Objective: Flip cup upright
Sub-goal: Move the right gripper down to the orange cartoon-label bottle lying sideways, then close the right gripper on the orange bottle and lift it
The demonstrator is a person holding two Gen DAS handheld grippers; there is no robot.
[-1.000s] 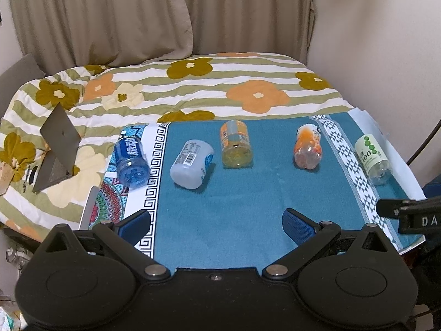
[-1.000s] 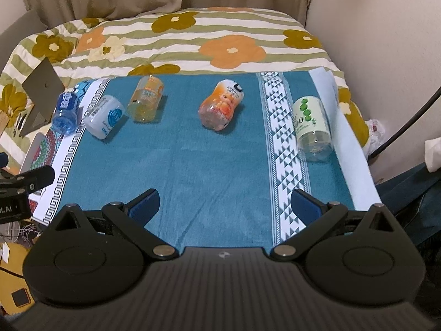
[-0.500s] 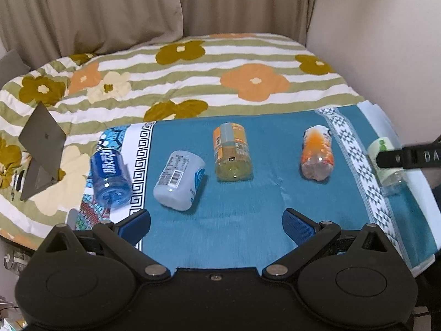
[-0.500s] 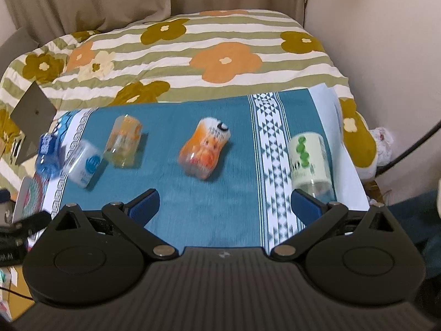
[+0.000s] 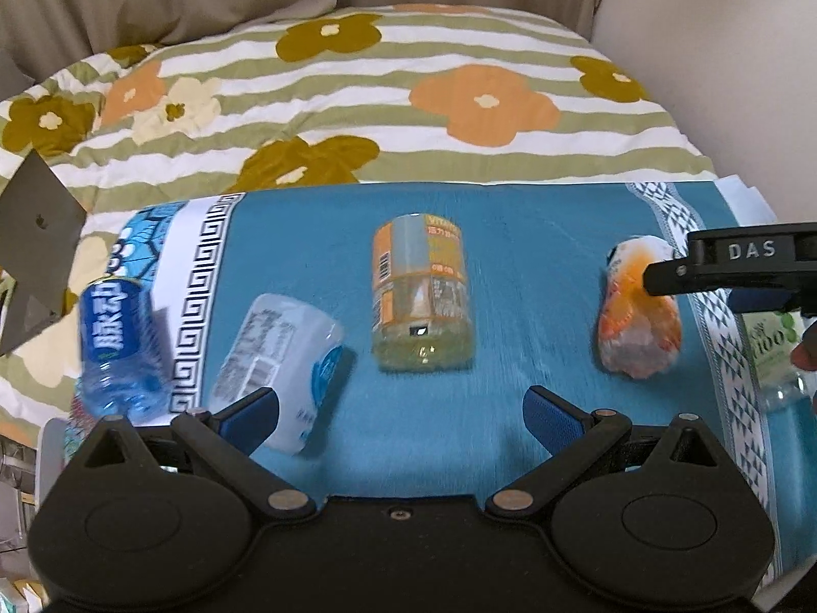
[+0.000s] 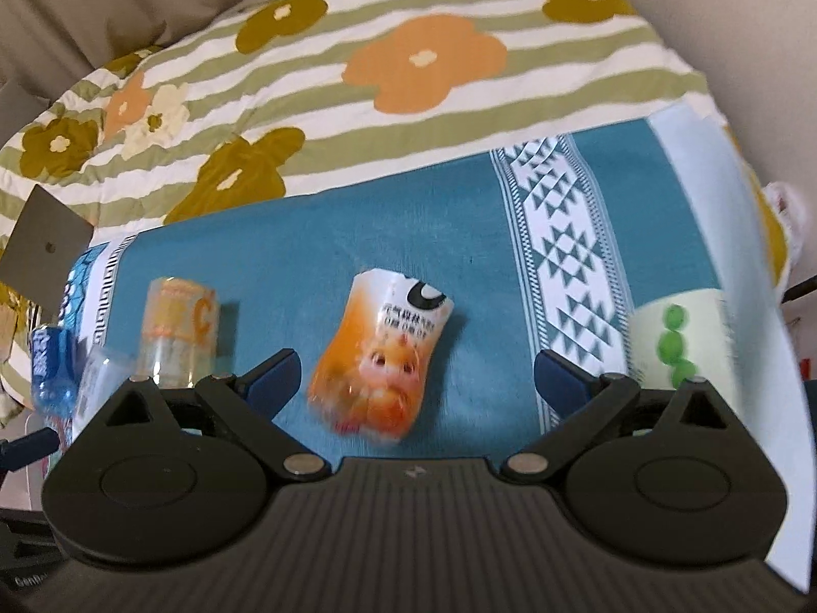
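Observation:
Several plastic cups lie on their sides in a row on a teal cloth (image 5: 536,235). From the left they are a blue cup (image 5: 117,337), a white cup (image 5: 278,357), a yellow-orange cup (image 5: 421,301), an orange cup (image 5: 638,327) and a green-dotted cup (image 5: 776,352). My left gripper (image 5: 401,411) is open, just short of the yellow-orange cup, its left finger overlapping the white cup. My right gripper (image 6: 416,383) is open, and the orange cup (image 6: 380,357) lies just beyond its fingertips, left of centre. The green-dotted cup (image 6: 674,342) sits to its right.
The cloth lies on a flowered, striped bedspread (image 5: 408,76). A grey folded stand (image 5: 35,245) rests at the left. Curtains and a wall close off the back and right. The right gripper's body (image 5: 735,260) reaches in over the orange cup in the left wrist view.
Both grippers have moved forward and down toward the row of cups. The right one has closed in on the orange cup, the left one on the yellow-orange cup. Both stayed open.

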